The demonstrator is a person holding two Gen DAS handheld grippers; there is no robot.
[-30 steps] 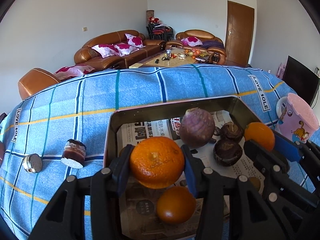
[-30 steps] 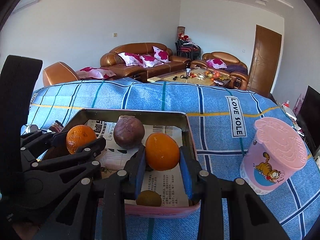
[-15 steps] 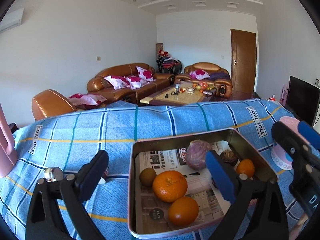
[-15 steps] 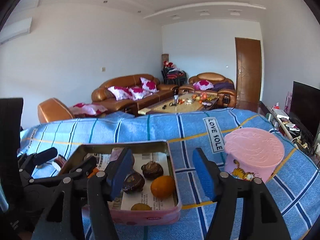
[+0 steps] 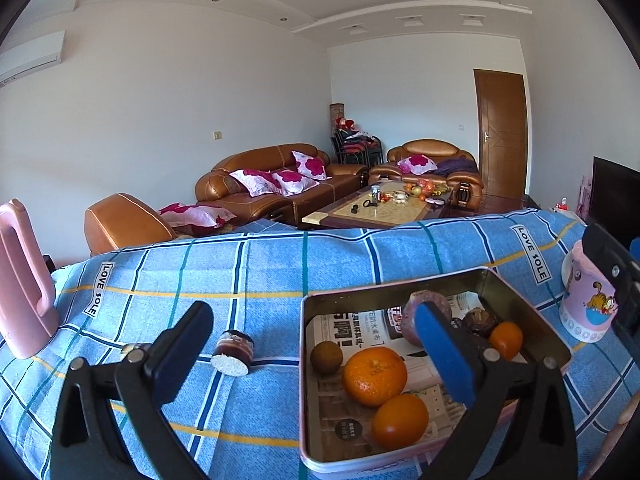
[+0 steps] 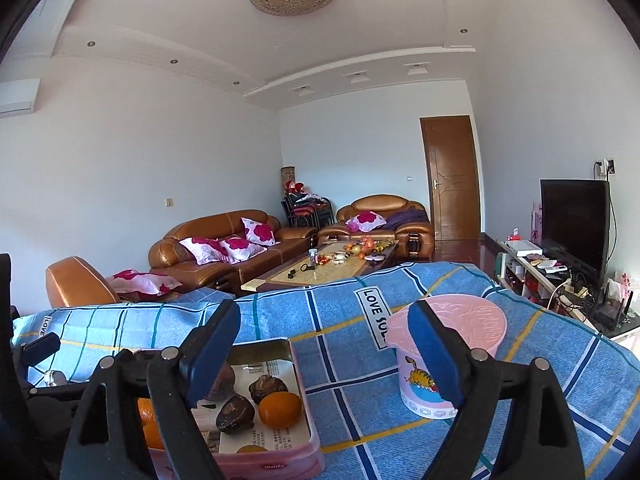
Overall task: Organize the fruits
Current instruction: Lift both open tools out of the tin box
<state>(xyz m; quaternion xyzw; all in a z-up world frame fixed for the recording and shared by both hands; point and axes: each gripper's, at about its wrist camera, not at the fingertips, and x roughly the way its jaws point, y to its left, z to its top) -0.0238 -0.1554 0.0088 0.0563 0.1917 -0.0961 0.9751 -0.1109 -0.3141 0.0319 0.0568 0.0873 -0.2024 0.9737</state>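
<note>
A pink-rimmed metal tin (image 5: 532, 312) lined with newspaper sits on the blue checked cloth. In it lie a large orange (image 5: 374, 376), a second orange (image 5: 400, 420), a small orange (image 5: 506, 340), a brown kiwi (image 5: 326, 357), a purple round fruit (image 5: 412, 320) and dark brown fruits (image 5: 476, 320). My left gripper (image 5: 312, 350) is open and empty, raised above the tin's left side. My right gripper (image 6: 324, 350) is open and empty, above the tin's right edge (image 6: 298, 376); the small orange (image 6: 280, 410) and dark fruits (image 6: 236, 414) show below it.
A pink cartoon cup (image 6: 444, 344) stands right of the tin; it also shows in the left wrist view (image 5: 584, 304). A small dark jar (image 5: 234, 352) lies on its side left of the tin, with a pink jug (image 5: 22, 280) at far left. Sofas and a coffee table stand beyond.
Both grippers let go of their oranges, which now lie in the tin. Both opened wide, then rose and drew back from the tin.
</note>
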